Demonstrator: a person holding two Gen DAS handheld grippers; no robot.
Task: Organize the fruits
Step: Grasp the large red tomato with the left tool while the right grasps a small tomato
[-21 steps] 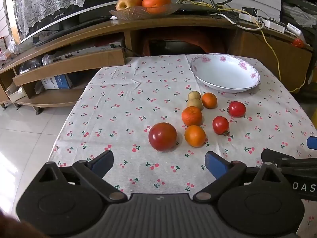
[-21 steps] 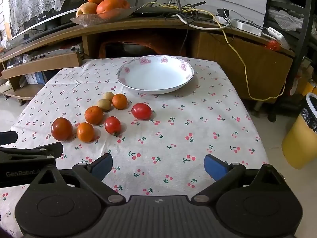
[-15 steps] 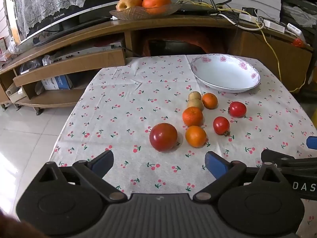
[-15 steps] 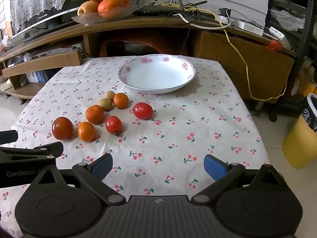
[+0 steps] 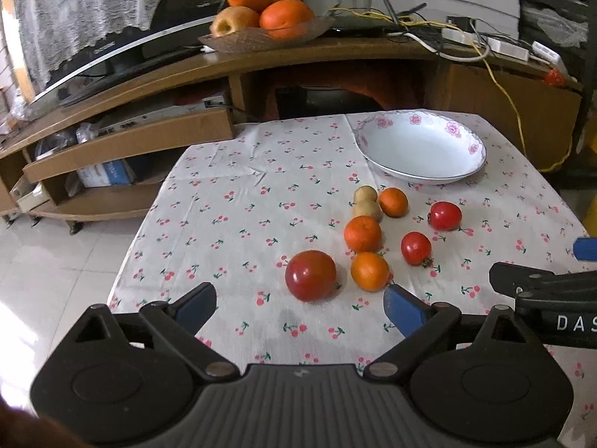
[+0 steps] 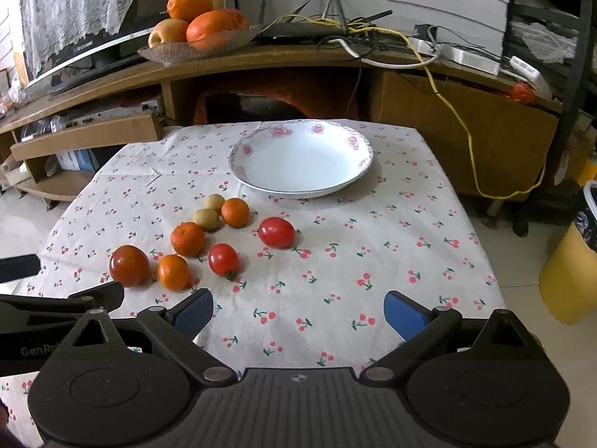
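Loose fruit lies on the cherry-print tablecloth [image 5: 242, 201]: a large red tomato [image 5: 310, 275] [image 6: 129, 265], two smaller tomatoes [image 5: 416, 248] [image 5: 444, 215], three small oranges [image 5: 369, 271] [image 5: 362, 234] [image 5: 393, 202], and two small tan fruits [image 5: 366, 201]. An empty white floral plate [image 5: 421, 149] [image 6: 301, 158] stands behind them. My left gripper [image 5: 300, 304] is open and empty, just short of the large tomato. My right gripper [image 6: 298, 311] is open and empty over the cloth, to the right of the fruit.
A wooden TV stand [image 5: 261, 63] runs behind the table, carrying a glass dish of oranges and an apple [image 5: 265, 18] and tangled cables [image 6: 391, 37]. A yellow bin [image 6: 571, 280] stands on the floor at the right. The table's left edge drops to tiled floor [image 5: 56, 254].
Both grippers have moved forward and a little closer to the fruit; the fruit and plate look larger. Both stay open. Nothing on the table has moved.
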